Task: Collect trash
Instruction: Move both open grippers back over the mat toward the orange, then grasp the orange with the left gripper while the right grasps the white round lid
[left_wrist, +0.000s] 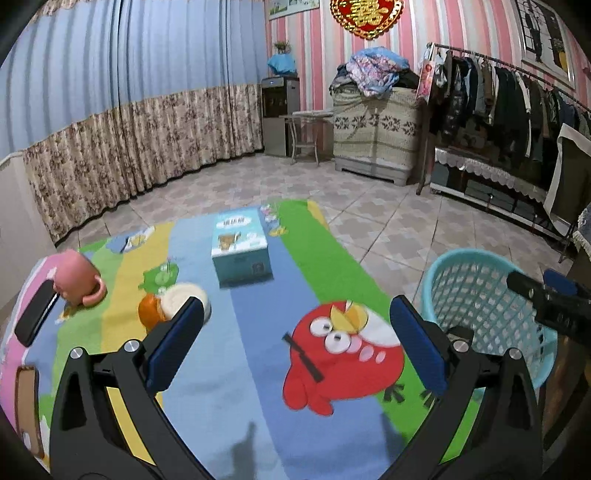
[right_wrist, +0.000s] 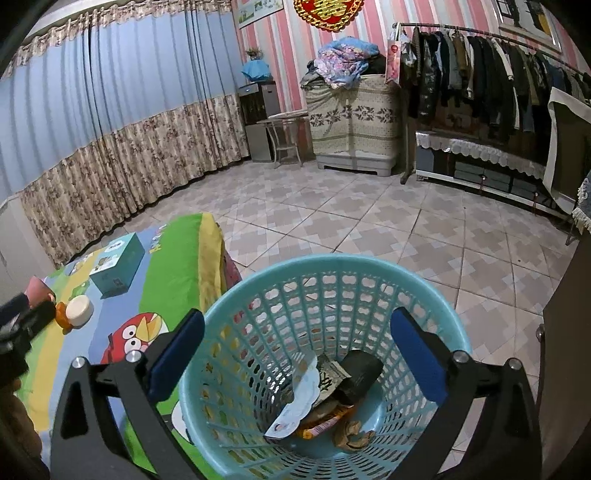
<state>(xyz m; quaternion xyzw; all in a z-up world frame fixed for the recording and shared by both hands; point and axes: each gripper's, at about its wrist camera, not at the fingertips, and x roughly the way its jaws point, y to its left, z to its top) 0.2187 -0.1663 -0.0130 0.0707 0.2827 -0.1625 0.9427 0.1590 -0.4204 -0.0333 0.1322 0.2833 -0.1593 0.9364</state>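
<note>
The right claw (right_wrist: 295, 350), jaws apart and empty, is hanging over the basket (right_wrist: 236, 295) of trash, while the left claw (left_wrist: 295, 339), also apart, is facing the counter (left_wrist: 229, 369).

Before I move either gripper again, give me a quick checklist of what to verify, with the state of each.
1. Right gripper open, nothing between its fingers: ok.
2. Right gripper above the blue basket: ok.
3. Trash lying in the basket bottom: ok.
4. Left gripper open and empty: ok.
5. Trash left on the table mat: cannot tell; the pink cup, jar and tissue box may not count.
</note>
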